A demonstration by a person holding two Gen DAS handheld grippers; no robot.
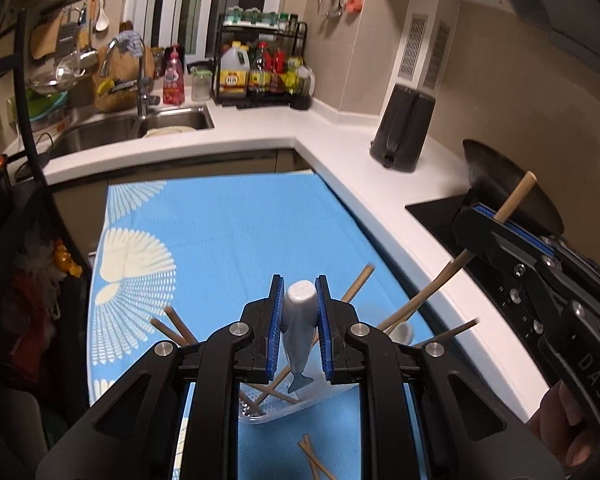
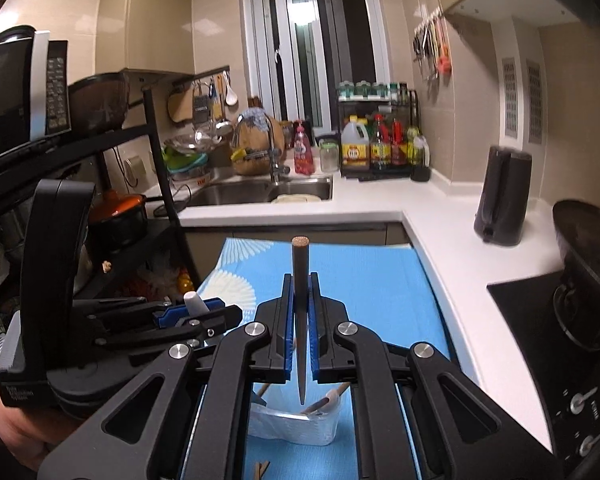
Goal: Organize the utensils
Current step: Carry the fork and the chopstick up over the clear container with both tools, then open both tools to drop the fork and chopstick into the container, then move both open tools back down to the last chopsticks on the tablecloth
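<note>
Partway done, I judge: the cup (image 2: 296,420) on the worktop (image 1: 228,232) already holds several chopsticks, left tongs (image 1: 299,320) clamp a spoon (image 1: 298,320), right tongs (image 2: 300,320) clamp a chopstick (image 2: 300,280) above it, and strays (image 1: 314,458) remain.

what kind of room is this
Almost certainly a home kitchen: a steel sink with a faucet, a rack of sauce bottles on the white counter, and a microwave on a shelf.

chopsticks (image 1: 420,302): wood, matt | container (image 2: 296,424): clear plastic | mat (image 1: 228,240): blue cloth
</note>
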